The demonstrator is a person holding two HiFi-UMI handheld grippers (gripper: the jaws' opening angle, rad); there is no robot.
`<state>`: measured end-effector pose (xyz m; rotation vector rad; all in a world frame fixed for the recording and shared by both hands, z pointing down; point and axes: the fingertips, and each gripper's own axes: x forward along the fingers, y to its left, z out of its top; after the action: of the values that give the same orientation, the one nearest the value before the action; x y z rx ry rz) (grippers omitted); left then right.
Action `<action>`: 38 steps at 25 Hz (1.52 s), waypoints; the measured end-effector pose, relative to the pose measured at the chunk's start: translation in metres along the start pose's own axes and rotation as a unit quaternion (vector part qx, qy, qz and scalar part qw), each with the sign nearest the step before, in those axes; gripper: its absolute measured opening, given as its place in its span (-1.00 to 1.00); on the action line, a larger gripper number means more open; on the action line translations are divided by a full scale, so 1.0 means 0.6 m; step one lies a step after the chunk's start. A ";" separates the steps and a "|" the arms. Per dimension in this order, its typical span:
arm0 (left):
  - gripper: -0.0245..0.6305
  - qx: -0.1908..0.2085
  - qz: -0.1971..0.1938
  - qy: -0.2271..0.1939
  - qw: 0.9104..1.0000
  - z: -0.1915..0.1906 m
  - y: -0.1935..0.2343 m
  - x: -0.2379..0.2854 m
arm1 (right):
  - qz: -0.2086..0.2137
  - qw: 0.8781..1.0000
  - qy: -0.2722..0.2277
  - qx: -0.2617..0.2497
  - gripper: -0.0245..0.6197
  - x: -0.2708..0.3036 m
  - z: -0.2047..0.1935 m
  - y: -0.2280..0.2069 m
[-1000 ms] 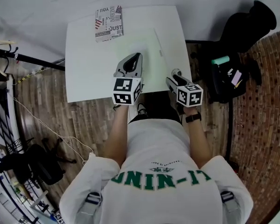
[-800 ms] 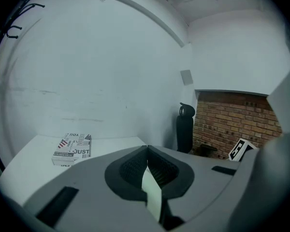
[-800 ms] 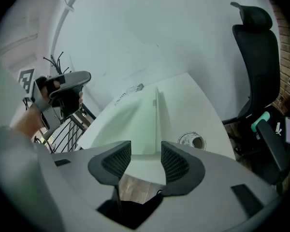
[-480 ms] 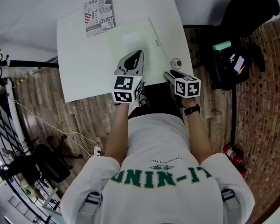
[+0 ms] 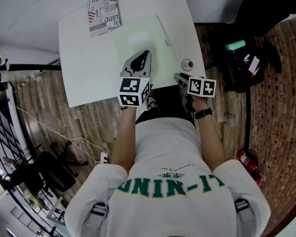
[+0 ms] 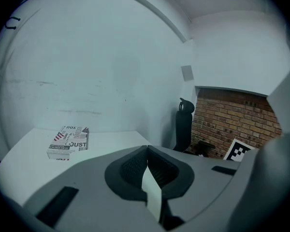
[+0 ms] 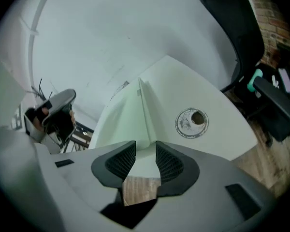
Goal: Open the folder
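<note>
A pale green folder (image 5: pixel 138 36) lies flat and closed on the white table (image 5: pixel 84 68). My left gripper (image 5: pixel 147 53) hovers over the folder's near part; in the left gripper view its jaws (image 6: pixel 147 149) meet at the tips with nothing seen between them. My right gripper (image 5: pixel 178 76) is at the table's front edge by the folder's near right corner. Seen from the right gripper view, the jaws (image 7: pixel 146 151) stand apart and are closing. The folder (image 7: pixel 121 120) edge runs into the gap between them, and the pads are not pressing on it.
A patterned box (image 5: pixel 103 7) sits at the table's far left corner. A round cable hole (image 5: pixel 187 64) is just right of the folder. A black chair (image 5: pixel 259 14) and a dark bag (image 5: pixel 241 70) stand to the right on the wooden floor.
Both grippers have sunk toward the table. The right gripper has rolled and moved up to the table's front edge beside the cable hole.
</note>
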<state>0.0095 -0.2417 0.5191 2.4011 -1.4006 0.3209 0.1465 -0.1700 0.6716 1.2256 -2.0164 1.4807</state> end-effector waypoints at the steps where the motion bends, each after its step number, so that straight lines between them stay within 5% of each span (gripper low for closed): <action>1: -0.88 -0.001 0.001 0.000 1.000 -0.001 0.002 -0.002 | 0.007 0.999 -0.003 0.031 -0.49 0.001 0.000 -0.001; 6: -0.88 -0.005 0.007 0.000 1.000 -0.004 0.011 -0.006 | 0.023 0.990 -0.013 0.135 -0.55 0.013 -0.002 -0.002; 11: -0.88 -0.006 0.008 -0.004 1.000 0.005 0.018 -0.007 | 0.034 0.985 -0.022 0.167 -0.73 0.011 0.003 0.004; 28: -0.88 -0.027 0.023 0.032 0.999 -0.044 0.055 -0.001 | 0.042 0.997 -0.059 -0.013 -0.86 -0.050 0.055 0.086; 38: -0.88 -0.042 0.016 0.059 0.997 -0.083 0.066 0.002 | 0.073 0.994 -0.062 -0.054 -0.87 -0.066 0.050 0.137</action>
<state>-0.0255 -0.2406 0.5723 2.2564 -1.3736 0.3961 0.1091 -0.1737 0.5834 1.1754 -2.2803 1.3674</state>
